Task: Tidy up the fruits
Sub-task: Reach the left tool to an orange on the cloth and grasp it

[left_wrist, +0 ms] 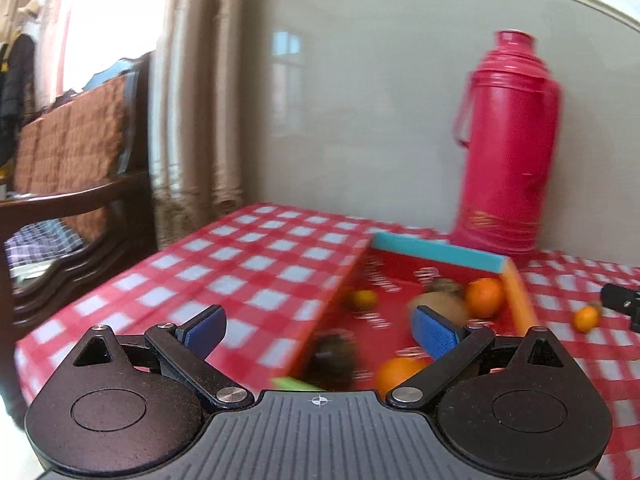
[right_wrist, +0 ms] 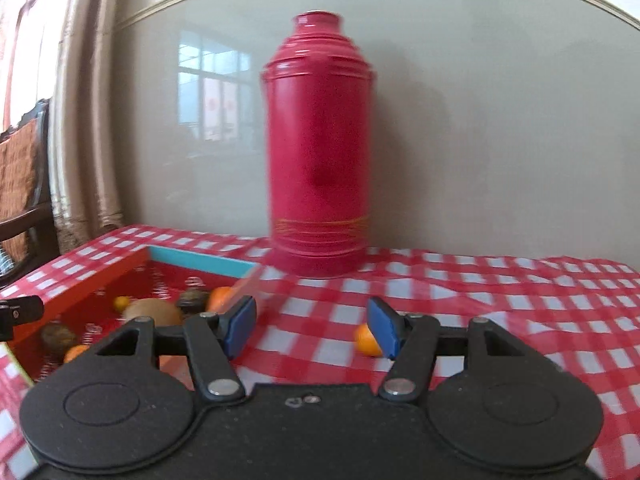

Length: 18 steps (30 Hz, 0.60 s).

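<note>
A shallow red box (left_wrist: 400, 276) with a blue far wall and orange side walls lies on the checked tablecloth. In it lie oranges (left_wrist: 484, 296), a kiwi (left_wrist: 440, 308) and dark round fruits (left_wrist: 334, 356). It also shows in the right wrist view (right_wrist: 80, 284). One small orange (right_wrist: 366, 340) lies loose on the cloth right of the box, just beside the right finger of my right gripper (right_wrist: 312, 328). It also shows in the left wrist view (left_wrist: 586, 317). My left gripper (left_wrist: 320, 330) is open and empty over the box's near left wall. My right gripper is open and empty.
A tall red thermos (right_wrist: 318, 152) stands at the back by the wall, just behind the box's right corner. A wooden chair (left_wrist: 76, 184) stands left of the table. The table's left edge (left_wrist: 120, 276) is close to the box.
</note>
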Available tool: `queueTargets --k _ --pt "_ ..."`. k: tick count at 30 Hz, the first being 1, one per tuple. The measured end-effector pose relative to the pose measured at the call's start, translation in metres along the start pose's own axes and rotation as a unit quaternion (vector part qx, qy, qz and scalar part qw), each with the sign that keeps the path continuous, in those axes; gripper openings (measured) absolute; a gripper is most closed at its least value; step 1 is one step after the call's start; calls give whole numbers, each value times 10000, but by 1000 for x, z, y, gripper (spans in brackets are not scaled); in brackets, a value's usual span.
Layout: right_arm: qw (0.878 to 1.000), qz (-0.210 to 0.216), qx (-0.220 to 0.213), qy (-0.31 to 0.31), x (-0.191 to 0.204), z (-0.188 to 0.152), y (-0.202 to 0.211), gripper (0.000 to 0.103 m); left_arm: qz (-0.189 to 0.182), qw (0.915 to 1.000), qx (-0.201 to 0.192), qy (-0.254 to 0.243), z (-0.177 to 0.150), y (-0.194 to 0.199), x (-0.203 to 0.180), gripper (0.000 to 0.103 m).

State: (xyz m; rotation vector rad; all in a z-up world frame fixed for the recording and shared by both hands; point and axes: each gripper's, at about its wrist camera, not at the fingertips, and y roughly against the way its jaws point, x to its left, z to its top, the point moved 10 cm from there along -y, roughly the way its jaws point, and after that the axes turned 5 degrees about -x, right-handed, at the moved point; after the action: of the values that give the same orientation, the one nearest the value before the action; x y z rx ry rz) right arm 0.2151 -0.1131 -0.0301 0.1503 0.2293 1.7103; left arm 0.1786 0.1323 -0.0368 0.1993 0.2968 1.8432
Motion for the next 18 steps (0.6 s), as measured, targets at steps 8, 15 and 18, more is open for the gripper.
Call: queueTargets --k 8,15,18 --pt "9981 -590 -8 -183 -70 -6 8 55 -675 9971 -125 -320 5 0 -93 98" --pt "9948 -957 70 -329 -118 -14 8 55 -1131 9922 -51 -530 2 -8 -162 98" --pt "9935 -1061 143 -398 -133 -17 4 55 -1293 9895 46 -646 -3 -17 -189 98"
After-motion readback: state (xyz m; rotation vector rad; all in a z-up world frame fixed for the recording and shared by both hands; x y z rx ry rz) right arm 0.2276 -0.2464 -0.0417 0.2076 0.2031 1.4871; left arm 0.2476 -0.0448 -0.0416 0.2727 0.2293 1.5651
